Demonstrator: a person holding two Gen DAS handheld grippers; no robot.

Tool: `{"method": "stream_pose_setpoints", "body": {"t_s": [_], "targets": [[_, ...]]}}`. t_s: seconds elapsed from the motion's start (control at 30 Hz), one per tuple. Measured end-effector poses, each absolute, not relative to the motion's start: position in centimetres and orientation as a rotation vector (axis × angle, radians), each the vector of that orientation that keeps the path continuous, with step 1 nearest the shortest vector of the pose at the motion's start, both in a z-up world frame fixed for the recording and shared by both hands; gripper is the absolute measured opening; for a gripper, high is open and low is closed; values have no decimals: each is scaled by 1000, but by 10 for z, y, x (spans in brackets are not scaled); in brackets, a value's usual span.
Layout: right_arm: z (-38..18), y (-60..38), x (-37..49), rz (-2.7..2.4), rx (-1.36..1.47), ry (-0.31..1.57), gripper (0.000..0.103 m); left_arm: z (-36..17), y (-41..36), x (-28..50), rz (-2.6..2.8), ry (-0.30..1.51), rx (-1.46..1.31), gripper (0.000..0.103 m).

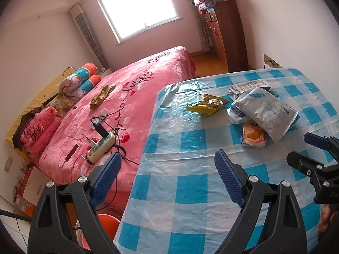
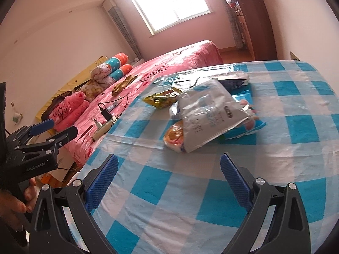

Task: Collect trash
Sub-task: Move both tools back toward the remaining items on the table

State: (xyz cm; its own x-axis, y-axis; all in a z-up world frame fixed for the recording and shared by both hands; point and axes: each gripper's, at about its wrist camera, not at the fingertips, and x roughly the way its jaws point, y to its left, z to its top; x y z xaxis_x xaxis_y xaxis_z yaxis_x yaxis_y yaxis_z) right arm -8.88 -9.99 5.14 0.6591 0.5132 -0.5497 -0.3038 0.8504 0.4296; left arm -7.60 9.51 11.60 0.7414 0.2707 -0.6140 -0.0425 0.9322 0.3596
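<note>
Trash lies in a heap on the blue-and-white checked table (image 1: 190, 190) (image 2: 169, 201). On top is a large grey mailer bag (image 1: 264, 112) (image 2: 209, 114). An orange snack packet (image 1: 253, 135) (image 2: 174, 136) pokes out beneath it, and a yellow crumpled wrapper (image 1: 208, 104) (image 2: 162, 99) lies to the left. A white-blue packet (image 1: 237, 113) and a silver wrapper (image 1: 241, 89) sit behind. My left gripper (image 1: 167, 165) stands open over the table's left edge, short of the heap. My right gripper (image 2: 168, 166) is open with nothing between its fingers, just before the orange packet.
A pink bed (image 1: 118, 97) (image 2: 169, 63) runs along the table's left side, with a power strip (image 1: 101, 147), cables and pillows on it. An orange stool (image 1: 106, 224) stands below the table's corner. A brown wardrobe (image 1: 228, 33) stands at the back. A person's hand (image 2: 14, 203) holds the left gripper.
</note>
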Motion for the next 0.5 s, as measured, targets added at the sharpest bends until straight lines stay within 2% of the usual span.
{"method": "stream_pose_setpoints", "body": {"t_s": [0.5], "targets": [[41,-125,-79,411,332,722,96,100,71,-66,144,760,364,90]]}}
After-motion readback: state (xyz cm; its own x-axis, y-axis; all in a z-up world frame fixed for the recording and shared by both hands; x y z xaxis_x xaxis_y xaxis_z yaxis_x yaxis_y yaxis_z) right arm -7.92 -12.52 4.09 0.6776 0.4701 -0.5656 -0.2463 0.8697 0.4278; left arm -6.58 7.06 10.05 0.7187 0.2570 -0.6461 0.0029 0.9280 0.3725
